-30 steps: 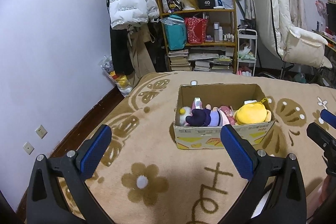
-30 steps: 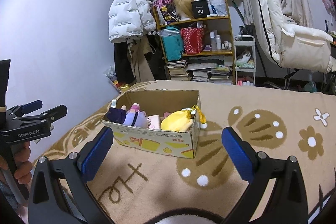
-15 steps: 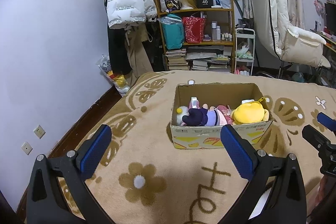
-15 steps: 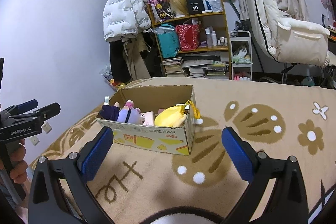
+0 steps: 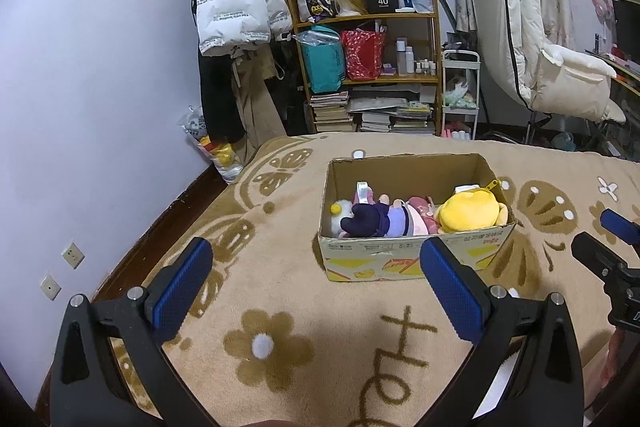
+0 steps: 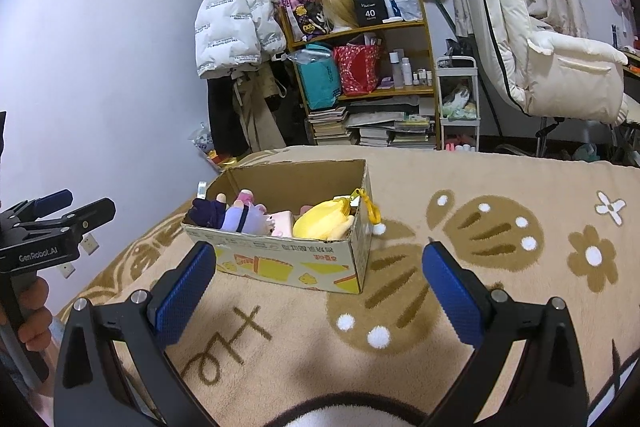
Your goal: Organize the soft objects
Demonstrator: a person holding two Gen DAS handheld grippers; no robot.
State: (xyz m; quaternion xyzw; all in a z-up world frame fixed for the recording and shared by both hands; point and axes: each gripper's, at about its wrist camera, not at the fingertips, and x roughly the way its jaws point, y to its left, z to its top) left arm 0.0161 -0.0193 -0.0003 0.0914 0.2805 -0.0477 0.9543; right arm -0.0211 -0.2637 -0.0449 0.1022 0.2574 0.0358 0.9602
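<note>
Plush toys all sit inside cardboard box (image 5: pixel 412 259) on the blanket (image 5: pixel 280 291). Left gripper (image 5: pixel 316 289) and right gripper (image 6: pixel 320 289) hover short of the box, jaws apart, empty. Yellow plush (image 5: pixel 472 213) at the box's right end, dark doll (image 5: pixel 366 221) left of it. Likely light, squashy, non-fragile; pinch the body's bulk, not the keyring.

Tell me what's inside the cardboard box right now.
The cardboard box holds a row of soft toys: a yellow plush, a pink one, a dark-haired doll in purple and a white toy. Anything beneath them is hidden.
</note>
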